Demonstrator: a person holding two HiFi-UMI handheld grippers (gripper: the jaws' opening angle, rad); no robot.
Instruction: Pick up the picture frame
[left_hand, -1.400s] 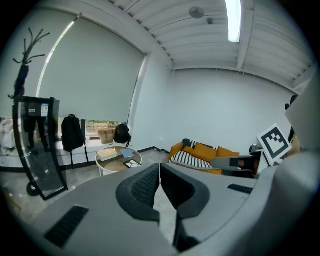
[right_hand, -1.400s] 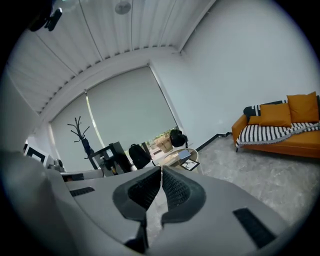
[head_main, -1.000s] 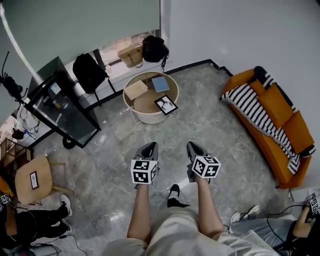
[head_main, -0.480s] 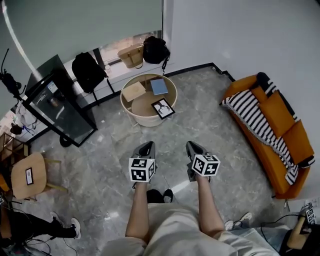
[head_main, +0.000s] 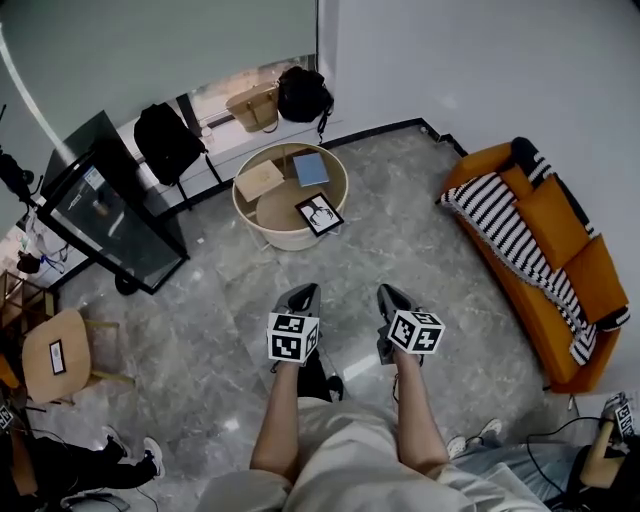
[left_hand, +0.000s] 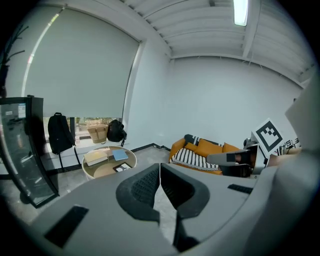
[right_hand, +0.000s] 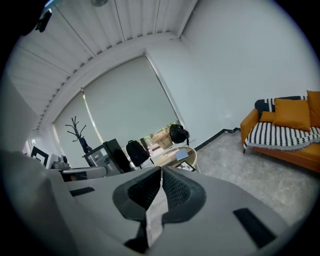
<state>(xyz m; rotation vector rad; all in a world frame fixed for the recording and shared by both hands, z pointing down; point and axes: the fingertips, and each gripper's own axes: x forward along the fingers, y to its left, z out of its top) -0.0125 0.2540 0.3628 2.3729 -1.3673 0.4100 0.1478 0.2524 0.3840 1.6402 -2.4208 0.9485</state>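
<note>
Grey marble floor separates the person from a round table (head_main: 247, 217) at 12 o'clock. On it the frame (head_main: 319, 214) lies flat near the rim at the table's 4 o'clock, with a tan book (head_main: 260, 180) and a blue book (head_main: 311, 168) behind it. The left gripper (head_main: 303, 292) and right gripper (head_main: 390, 295) are both pinched closed and empty, well short of the table. I'd close in first, spread one pair of jaws early, then nip the frame's near edge. A sofa (head_main: 545, 250) sits at 3 o'clock and a cabinet (head_main: 105, 215) at 10.
</note>
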